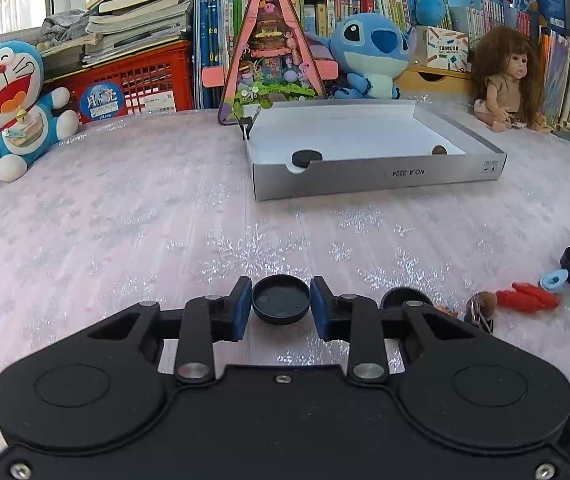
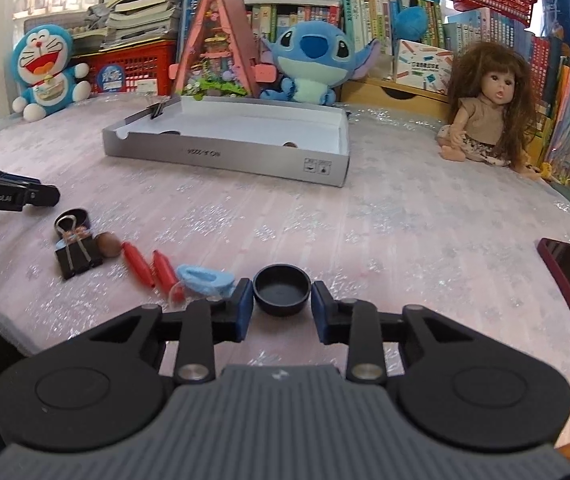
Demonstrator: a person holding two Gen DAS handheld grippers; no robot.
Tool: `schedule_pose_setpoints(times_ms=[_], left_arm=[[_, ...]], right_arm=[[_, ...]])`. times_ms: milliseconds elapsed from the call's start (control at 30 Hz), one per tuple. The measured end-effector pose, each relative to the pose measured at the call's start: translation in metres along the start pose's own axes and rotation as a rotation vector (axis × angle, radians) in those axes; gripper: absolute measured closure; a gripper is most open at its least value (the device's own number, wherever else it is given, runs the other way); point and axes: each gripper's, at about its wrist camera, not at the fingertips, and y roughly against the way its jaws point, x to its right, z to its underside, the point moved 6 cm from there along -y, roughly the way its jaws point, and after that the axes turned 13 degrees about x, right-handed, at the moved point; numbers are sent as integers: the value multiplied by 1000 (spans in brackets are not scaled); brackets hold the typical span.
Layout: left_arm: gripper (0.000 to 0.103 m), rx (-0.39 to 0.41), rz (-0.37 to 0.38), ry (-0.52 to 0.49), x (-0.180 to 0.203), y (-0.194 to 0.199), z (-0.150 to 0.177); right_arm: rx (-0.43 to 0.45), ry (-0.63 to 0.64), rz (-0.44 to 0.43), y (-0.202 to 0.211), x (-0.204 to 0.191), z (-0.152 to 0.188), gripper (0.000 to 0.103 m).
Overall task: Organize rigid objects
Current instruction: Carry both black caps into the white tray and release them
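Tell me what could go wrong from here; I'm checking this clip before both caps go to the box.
1. Each black cap, in the left gripper and the right gripper, sits between jaws with slight gaps showing, so either cap could slip out on lifting.
2. The right gripper's finger is close to the blue boat and red pieces; moving might knock them.
3. The box has a raised wall; a low carry could catch it.

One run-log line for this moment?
left claw: around black cap | right claw: around black cap | box: ahead
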Motion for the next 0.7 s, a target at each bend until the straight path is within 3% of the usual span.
schedule_pose_setpoints(times_ms=[700], left_arm=[[74, 17, 10, 40, 5, -19, -40]], right_arm=[[3, -65, 67, -23, 17, -23, 66]])
